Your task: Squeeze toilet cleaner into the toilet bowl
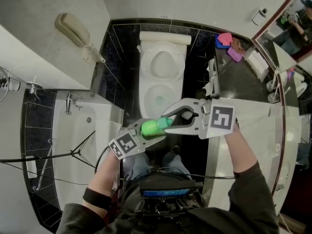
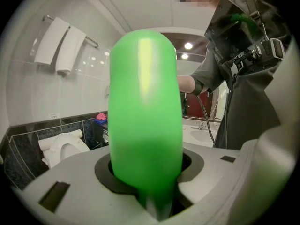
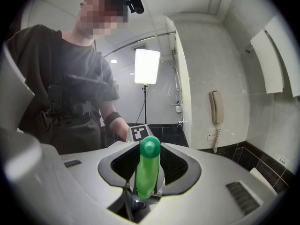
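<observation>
In the head view a green bottle (image 1: 155, 127) lies almost level at the centre of the frame, held between the two grippers, its narrow neck pointing to the right. It hangs just below the front rim of the white toilet (image 1: 145, 94), which fills the upper middle of the frame with its lid raised against a black tiled wall. The left gripper (image 1: 152, 130) comes in from the lower left and its jaws are closed around the thick body of the bottle; in the left gripper view the green body (image 2: 145, 111) stands up out of the round gap in the left gripper (image 2: 146, 182) and fills the middle of the frame, with the toilet (image 2: 63, 146) at the lower left and white towels (image 2: 61, 46) on a rail at the upper left. The right gripper (image 1: 168, 122) reaches in from the right and its jaws are closed on the bottle's neck; in the right gripper view the slim green neck (image 3: 149, 168) stands between the jaws of the right gripper (image 3: 149, 184) at the lower centre. A wall phone (image 1: 73, 30) hangs at the upper left of the head view, a bathtub (image 1: 73, 145) lies at the left edge, and a pink cloth (image 1: 224, 39) sits on the counter (image 1: 243, 77) at the upper right
</observation>
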`<control>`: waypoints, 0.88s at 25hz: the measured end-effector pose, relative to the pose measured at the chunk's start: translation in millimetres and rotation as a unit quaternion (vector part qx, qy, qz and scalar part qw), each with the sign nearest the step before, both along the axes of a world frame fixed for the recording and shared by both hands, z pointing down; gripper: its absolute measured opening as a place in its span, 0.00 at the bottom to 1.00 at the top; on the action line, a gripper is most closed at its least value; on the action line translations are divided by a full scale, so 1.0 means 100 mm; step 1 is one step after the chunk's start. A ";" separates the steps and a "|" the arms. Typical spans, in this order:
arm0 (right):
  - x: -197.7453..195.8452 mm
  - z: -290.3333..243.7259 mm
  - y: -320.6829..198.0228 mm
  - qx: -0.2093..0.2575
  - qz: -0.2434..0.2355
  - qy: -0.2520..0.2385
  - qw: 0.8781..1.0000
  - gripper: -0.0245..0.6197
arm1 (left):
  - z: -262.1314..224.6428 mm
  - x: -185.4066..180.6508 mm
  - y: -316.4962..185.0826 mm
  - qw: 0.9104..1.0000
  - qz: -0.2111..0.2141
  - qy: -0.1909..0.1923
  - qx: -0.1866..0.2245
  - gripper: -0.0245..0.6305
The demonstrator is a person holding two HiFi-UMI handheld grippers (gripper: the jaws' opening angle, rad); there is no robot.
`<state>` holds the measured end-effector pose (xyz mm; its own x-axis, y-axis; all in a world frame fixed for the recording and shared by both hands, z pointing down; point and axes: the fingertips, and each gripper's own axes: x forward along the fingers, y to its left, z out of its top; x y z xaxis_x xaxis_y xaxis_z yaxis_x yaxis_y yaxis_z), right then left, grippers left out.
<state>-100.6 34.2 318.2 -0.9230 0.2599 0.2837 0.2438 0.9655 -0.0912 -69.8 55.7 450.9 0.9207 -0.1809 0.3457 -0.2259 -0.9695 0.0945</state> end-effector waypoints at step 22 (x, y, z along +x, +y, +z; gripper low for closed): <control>0.03 0.22 -0.25 -0.232 0.181 0.018 0.955 0.28 | 0.22 -0.11 -0.33 0.985 -0.140 -0.066 0.077 0.32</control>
<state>-97.3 9.3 339.7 -0.9679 0.0310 0.2495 -0.1104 0.8392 -0.5326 -80.9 22.6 473.1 0.7761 -0.4803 0.4086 -0.4863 -0.8684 -0.0971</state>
